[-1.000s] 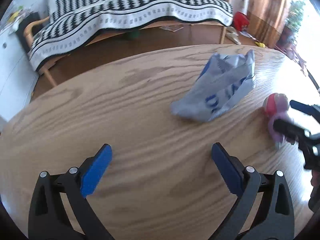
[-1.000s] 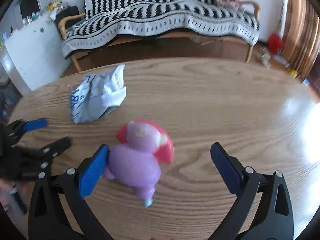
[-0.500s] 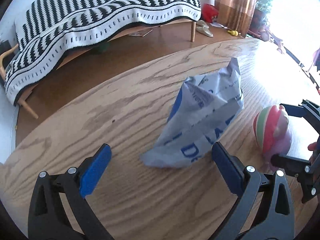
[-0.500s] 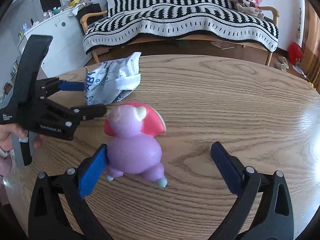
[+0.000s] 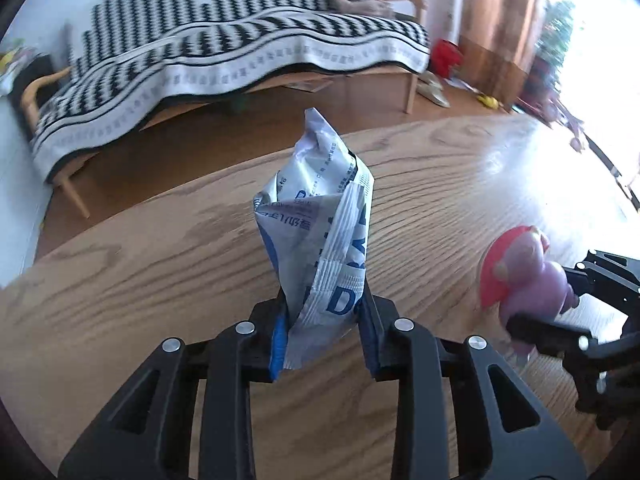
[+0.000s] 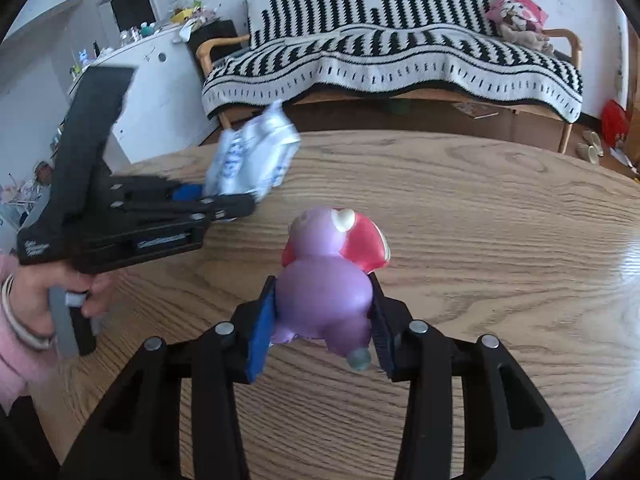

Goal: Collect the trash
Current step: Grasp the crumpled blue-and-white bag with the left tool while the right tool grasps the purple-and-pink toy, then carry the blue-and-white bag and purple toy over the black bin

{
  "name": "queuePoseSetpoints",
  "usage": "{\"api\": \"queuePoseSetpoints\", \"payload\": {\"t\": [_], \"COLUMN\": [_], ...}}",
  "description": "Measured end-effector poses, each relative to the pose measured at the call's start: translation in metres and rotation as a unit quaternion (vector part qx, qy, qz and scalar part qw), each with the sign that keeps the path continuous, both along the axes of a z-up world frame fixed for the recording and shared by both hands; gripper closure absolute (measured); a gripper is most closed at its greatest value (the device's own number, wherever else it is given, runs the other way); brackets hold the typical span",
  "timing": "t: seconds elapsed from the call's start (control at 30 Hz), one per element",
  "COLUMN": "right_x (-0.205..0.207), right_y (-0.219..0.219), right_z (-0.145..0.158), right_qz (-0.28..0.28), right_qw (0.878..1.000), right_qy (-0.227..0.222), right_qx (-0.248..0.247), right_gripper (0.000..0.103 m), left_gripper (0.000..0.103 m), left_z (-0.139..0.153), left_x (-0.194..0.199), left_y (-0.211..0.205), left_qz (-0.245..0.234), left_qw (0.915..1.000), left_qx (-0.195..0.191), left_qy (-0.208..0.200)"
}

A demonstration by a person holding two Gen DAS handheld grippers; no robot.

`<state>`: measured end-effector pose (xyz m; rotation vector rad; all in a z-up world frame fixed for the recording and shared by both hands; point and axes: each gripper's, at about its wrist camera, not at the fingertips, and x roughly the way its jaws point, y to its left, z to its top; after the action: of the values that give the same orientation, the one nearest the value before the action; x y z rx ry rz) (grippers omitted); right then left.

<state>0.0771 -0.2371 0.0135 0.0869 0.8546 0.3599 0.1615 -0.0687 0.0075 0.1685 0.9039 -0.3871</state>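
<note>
A crumpled white and blue plastic wrapper stands upright between the blue pads of my left gripper, whose jaws are closing and press on its lower end. From the right wrist view the wrapper juts from the left gripper, held by a hand in a pink sleeve. A purple toy with a red cap sits between the pads of my right gripper; its jaws are closing and squeeze the toy's body. In the left wrist view the toy is at the right, in the right gripper.
Both grippers are over a round wooden table. Beyond its far edge stands a sofa under a black and white striped blanket, with a plush toy on it. A white cabinet stands at the left, a brown curtain at the right.
Both grippers went from wide open to closed. The left one took hold of the wrapper, which now stands up from the table. The right one closed on the purple toy.
</note>
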Motion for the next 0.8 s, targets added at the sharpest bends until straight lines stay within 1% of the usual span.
{"api": "queuePoseSetpoints", "payload": {"t": [0.1, 0.2, 0.27, 0.37, 0.47, 0.53, 0.57, 0.63, 0.73, 0.77, 0.8], "right_x": [-0.001, -0.009, -0.017, -0.028, -0.042, -0.071, -0.091, -0.123, -0.189, -0.203, -0.226], "right_y": [0.000, 0.006, 0.009, 0.012, 0.012, 0.004, -0.008, -0.030, -0.082, -0.093, -0.112], "right_z": [0.004, 0.017, 0.027, 0.041, 0.053, 0.075, 0.089, 0.107, 0.132, 0.138, 0.144], "right_qz": [-0.004, -0.005, -0.004, -0.008, -0.019, -0.028, -0.037, -0.051, -0.087, -0.096, -0.112], "right_qw": [1.000, 1.000, 1.000, 1.000, 0.999, 0.998, 0.997, 0.995, 0.992, 0.991, 0.989], "right_qy": [0.015, 0.006, -0.006, -0.025, -0.028, -0.049, -0.059, -0.069, -0.084, -0.087, -0.091], "right_qx": [0.022, 0.003, 0.000, 0.008, 0.016, 0.031, 0.042, 0.046, 0.030, 0.027, 0.021], "right_gripper": [0.062, 0.062, 0.062, 0.062, 0.063, 0.063, 0.062, 0.062, 0.062, 0.062, 0.062], "left_gripper": [0.074, 0.074, 0.075, 0.075, 0.075, 0.075, 0.075, 0.075, 0.075, 0.075, 0.075], "left_z": [0.007, 0.014, 0.023, 0.042, 0.062, 0.074, 0.081, 0.092, 0.110, 0.117, 0.120], "left_x": [-0.018, -0.035, -0.050, -0.081, -0.118, -0.144, -0.161, -0.185, -0.224, -0.242, -0.252], "left_y": [0.014, 0.026, 0.032, 0.036, 0.036, 0.032, 0.028, 0.017, -0.017, -0.039, -0.052], "left_qz": [0.037, 0.061, 0.072, 0.070, 0.063, 0.058, 0.050, 0.034, -0.015, -0.042, -0.058], "left_qw": [0.9993, 0.9981, 0.9973, 0.9974, 0.9977, 0.9979, 0.9983, 0.9989, 0.9990, 0.9980, 0.9970], "left_qx": [-0.004, -0.006, -0.010, -0.012, -0.016, -0.015, -0.016, -0.020, -0.035, -0.040, -0.044], "left_qy": [-0.010, -0.009, -0.005, -0.014, -0.019, -0.024, -0.026, -0.027, -0.025, -0.024, -0.024]}}
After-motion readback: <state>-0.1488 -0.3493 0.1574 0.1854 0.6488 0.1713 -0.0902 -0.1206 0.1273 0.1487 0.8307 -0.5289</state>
